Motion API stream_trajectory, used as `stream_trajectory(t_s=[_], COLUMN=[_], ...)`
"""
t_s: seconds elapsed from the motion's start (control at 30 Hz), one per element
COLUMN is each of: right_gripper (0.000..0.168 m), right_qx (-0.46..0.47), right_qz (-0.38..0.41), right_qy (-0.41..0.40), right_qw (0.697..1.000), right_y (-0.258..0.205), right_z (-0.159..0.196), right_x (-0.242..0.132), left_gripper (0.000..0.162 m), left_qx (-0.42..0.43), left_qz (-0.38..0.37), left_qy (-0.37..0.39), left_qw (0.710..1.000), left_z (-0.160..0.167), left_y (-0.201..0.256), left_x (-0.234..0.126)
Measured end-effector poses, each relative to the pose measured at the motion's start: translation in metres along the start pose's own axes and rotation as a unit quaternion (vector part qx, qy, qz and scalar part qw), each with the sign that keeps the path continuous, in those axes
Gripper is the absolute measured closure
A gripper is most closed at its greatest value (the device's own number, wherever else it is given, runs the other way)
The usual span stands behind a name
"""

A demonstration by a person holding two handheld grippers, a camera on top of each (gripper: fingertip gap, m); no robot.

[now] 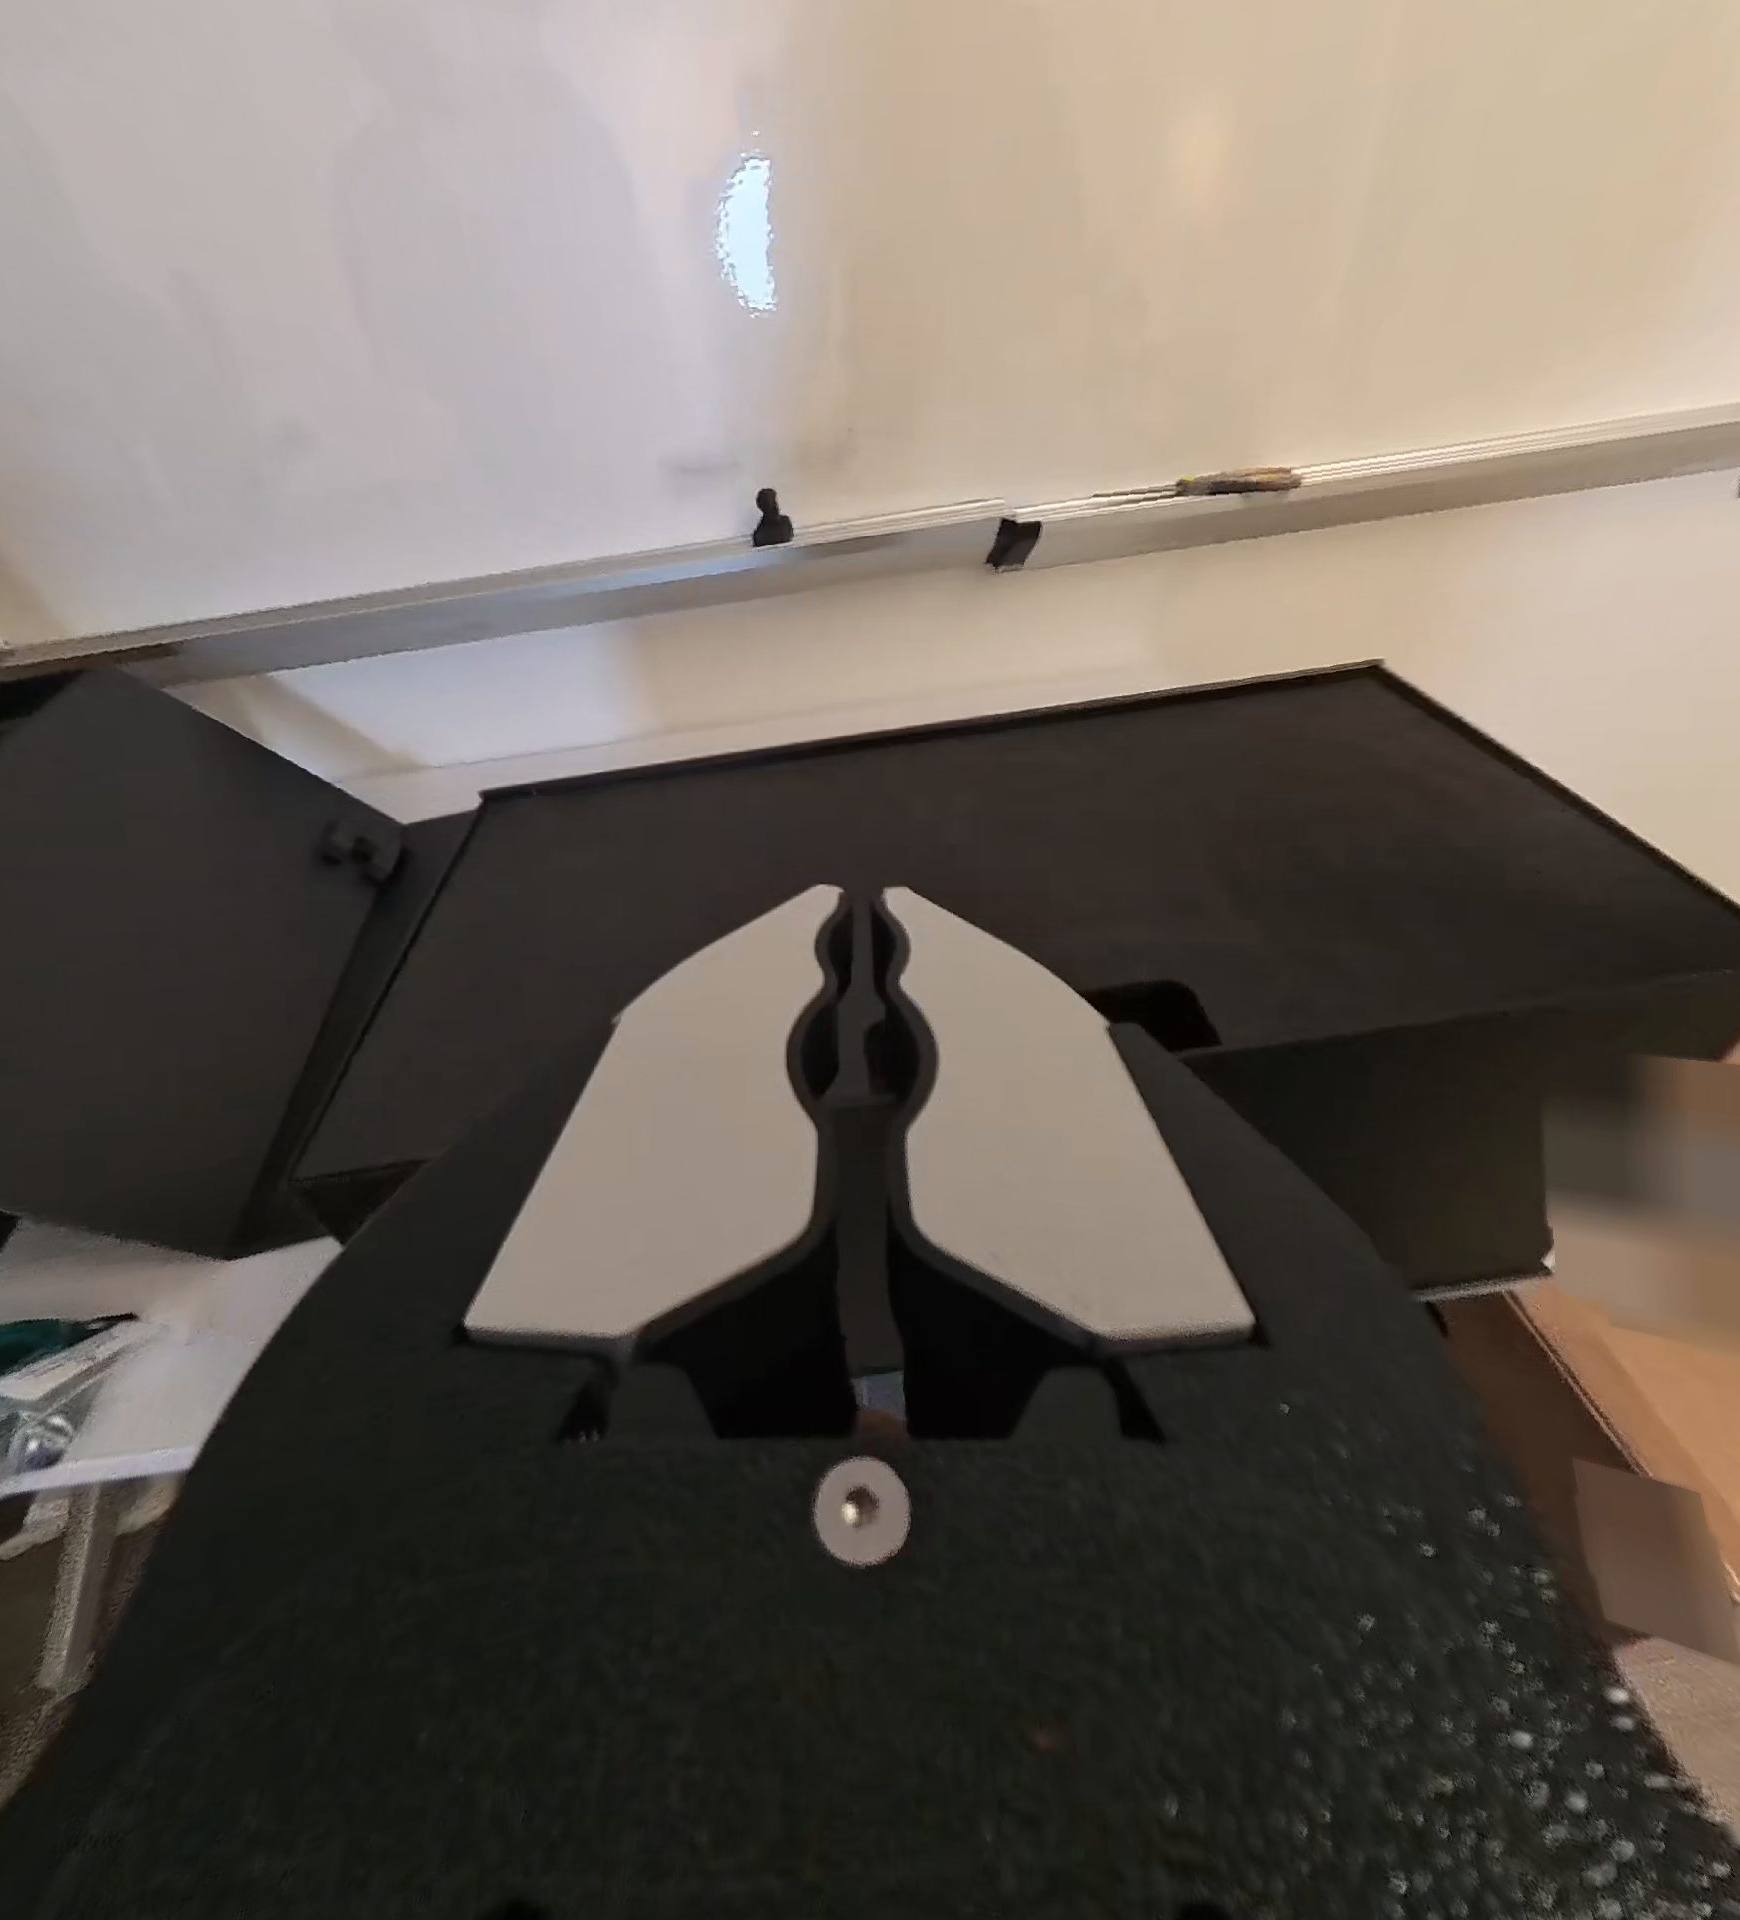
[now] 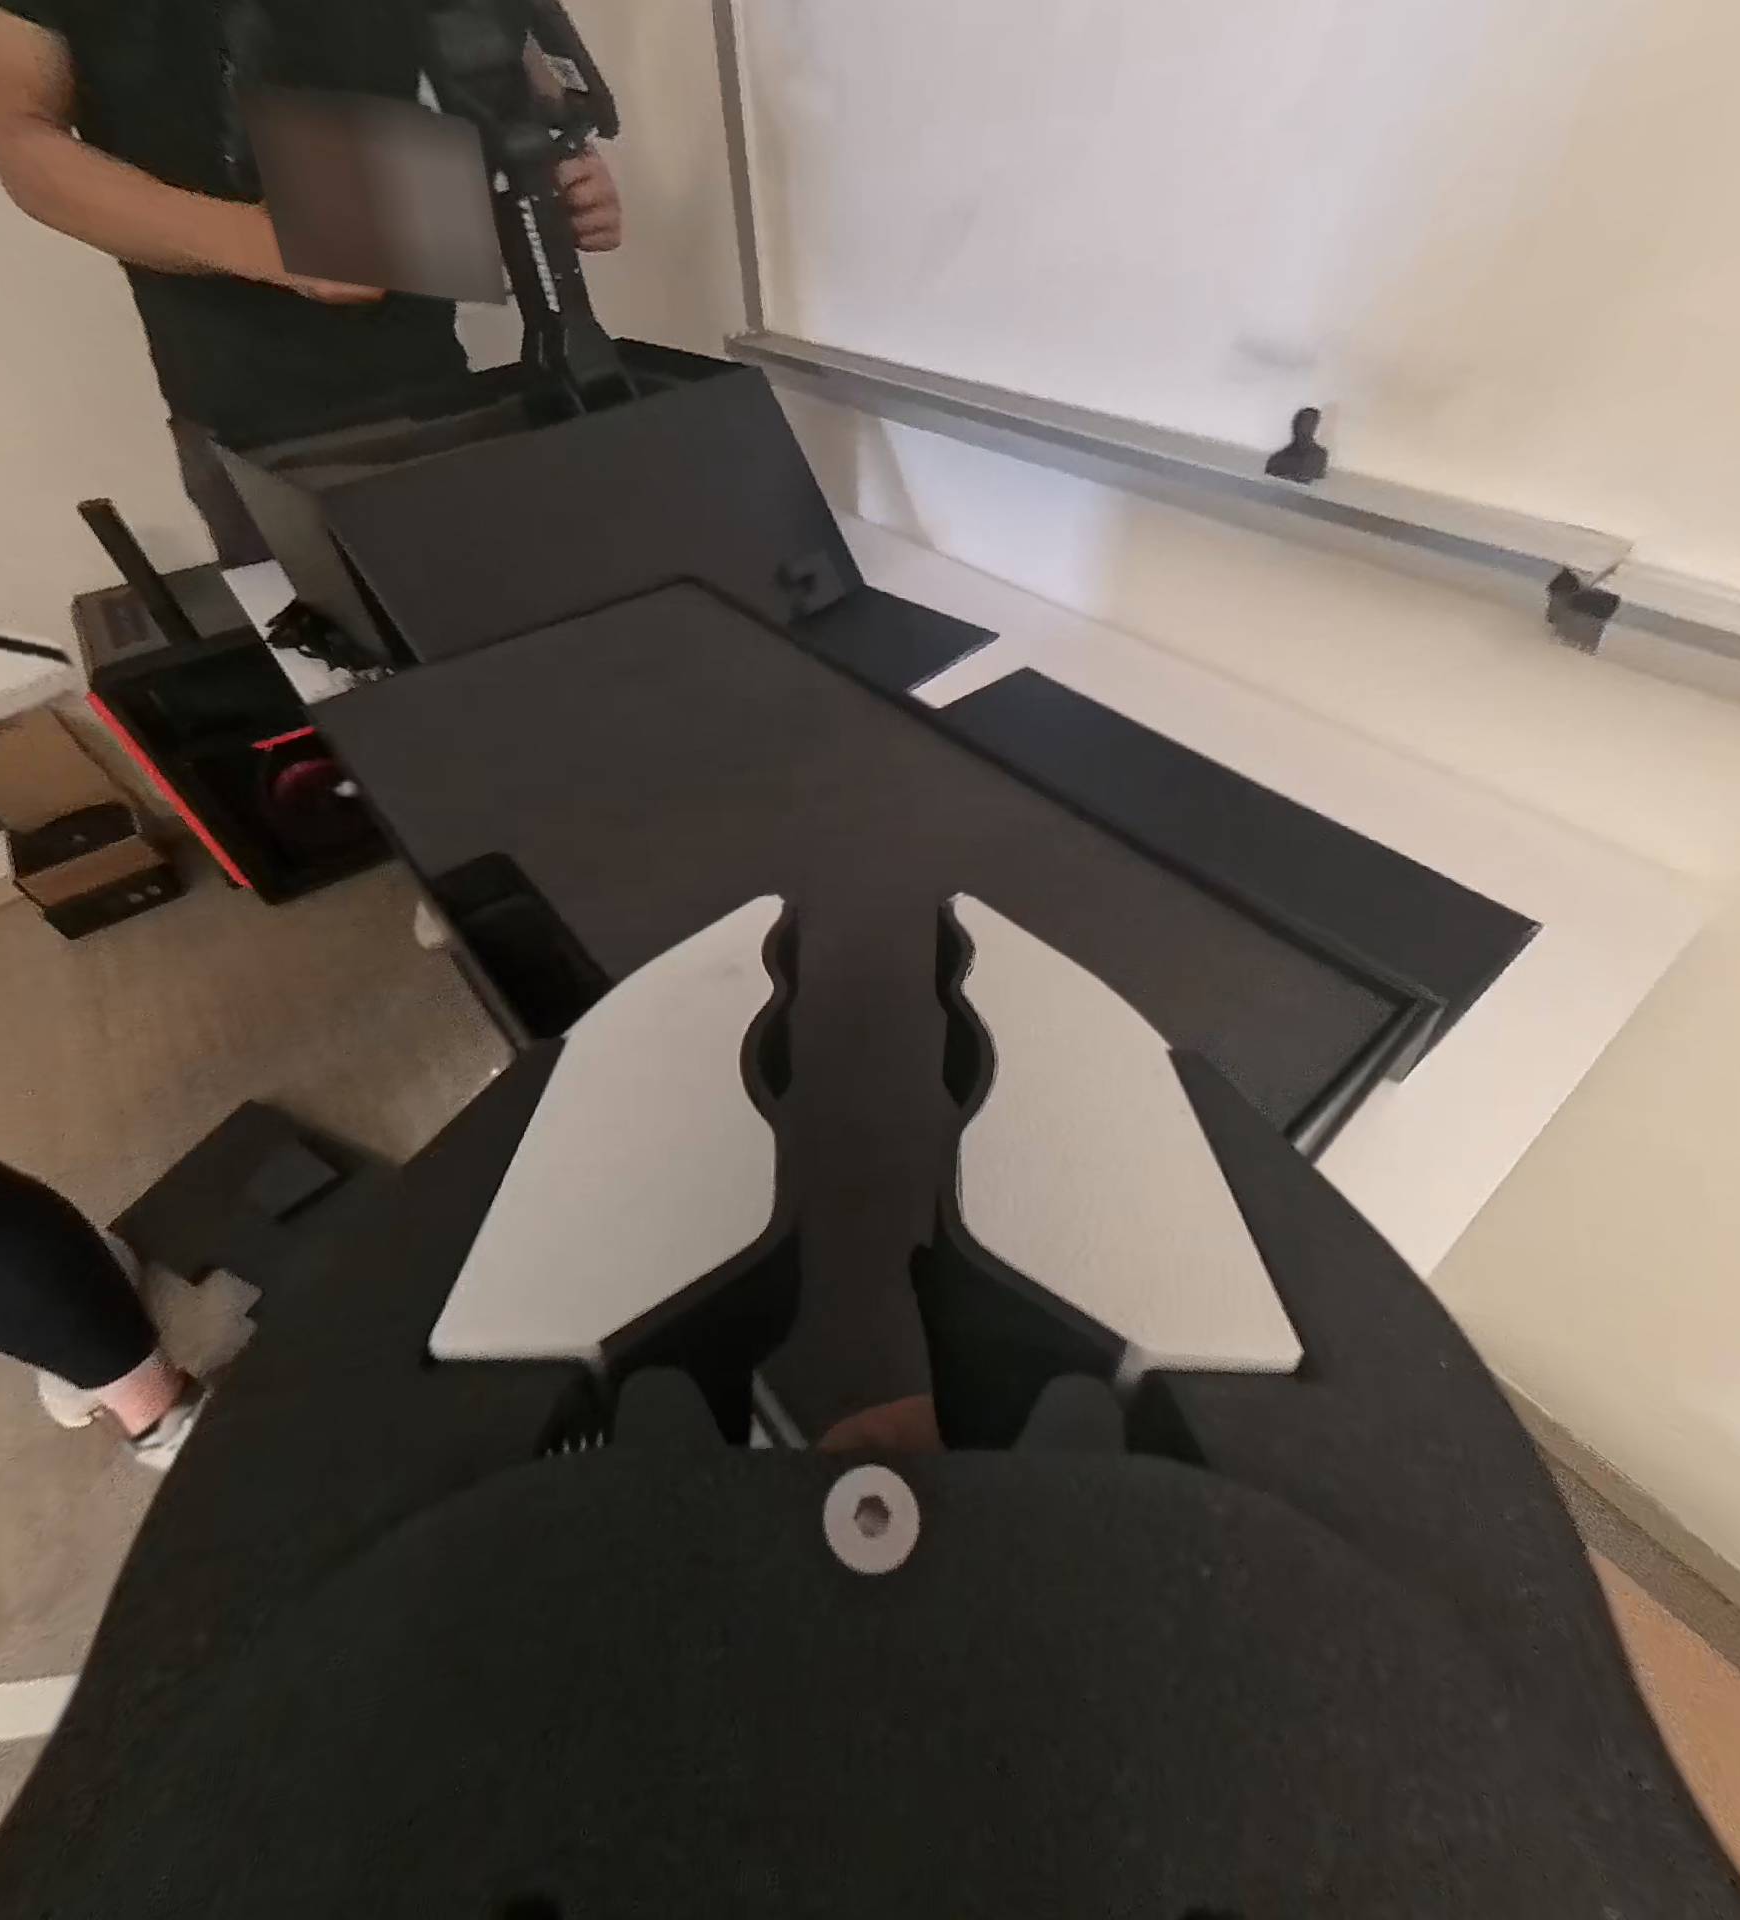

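In the left wrist view my left gripper (image 1: 861, 902) is shut, its fingertips almost touching, with nothing visibly between them. It hangs just before the near edge of a large open black case lined with dark foam (image 1: 1209, 883). The case's raised lid (image 1: 118, 935) is to the left. In the right wrist view my right gripper (image 2: 866, 920) is open and empty. It hovers over the near end of the same foam-lined case (image 2: 720, 769), whose lid (image 2: 575, 520) stands up at the far end.
A whiteboard with a metal tray (image 1: 949, 551) runs along the wall (image 2: 1209, 457). A person (image 2: 253, 312) stands behind the case holding a black device (image 2: 544, 239). Another person's leg and shoe (image 2: 107, 1392) are at the left. A black-and-red box (image 2: 211, 748) and cardboard boxes (image 1: 1676, 1403) sit on the floor. My right fingertips sit around 25 cm from my left ones.
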State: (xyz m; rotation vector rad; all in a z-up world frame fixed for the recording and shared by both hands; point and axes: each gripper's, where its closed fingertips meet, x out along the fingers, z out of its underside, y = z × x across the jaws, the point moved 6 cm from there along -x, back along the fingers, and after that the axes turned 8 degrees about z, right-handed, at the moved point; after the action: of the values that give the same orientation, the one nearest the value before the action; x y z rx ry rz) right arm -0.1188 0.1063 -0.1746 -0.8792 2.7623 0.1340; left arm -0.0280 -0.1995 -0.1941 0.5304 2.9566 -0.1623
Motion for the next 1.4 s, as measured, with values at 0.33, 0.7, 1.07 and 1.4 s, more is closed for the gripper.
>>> stream_trajectory(t_s=[0.33,0.7,1.07,1.4], right_gripper=[0.154,0.135,0.117,0.124], right_qx=[-0.066,-0.201,-0.351,-0.43], right_qz=[-0.077,-0.137,-0.199,-0.197], right_qy=[-0.031,-0.103,-0.186,-0.257], right_qw=[0.994,0.965,0.896,0.843], right_y=[-0.078,-0.11,-0.117,-0.133], right_z=[0.004,0.011,0.054,0.071], right_x=[0.016,0.078,0.155,0.181], left_gripper=[0.162,0.159,0.145,0.143], left_qx=[-0.02,-0.014,-0.033,-0.056], left_qz=[0.003,-0.005,-0.038,-0.057], left_qy=[0.005,0.003,-0.03,-0.033], left_qw=[1.0,1.0,0.998,0.996], left_z=[0.027,0.022,0.035,0.044], left_y=[0.011,-0.008,-0.009,-0.015], left_x=[-0.034,-0.046,-0.022,-0.02])
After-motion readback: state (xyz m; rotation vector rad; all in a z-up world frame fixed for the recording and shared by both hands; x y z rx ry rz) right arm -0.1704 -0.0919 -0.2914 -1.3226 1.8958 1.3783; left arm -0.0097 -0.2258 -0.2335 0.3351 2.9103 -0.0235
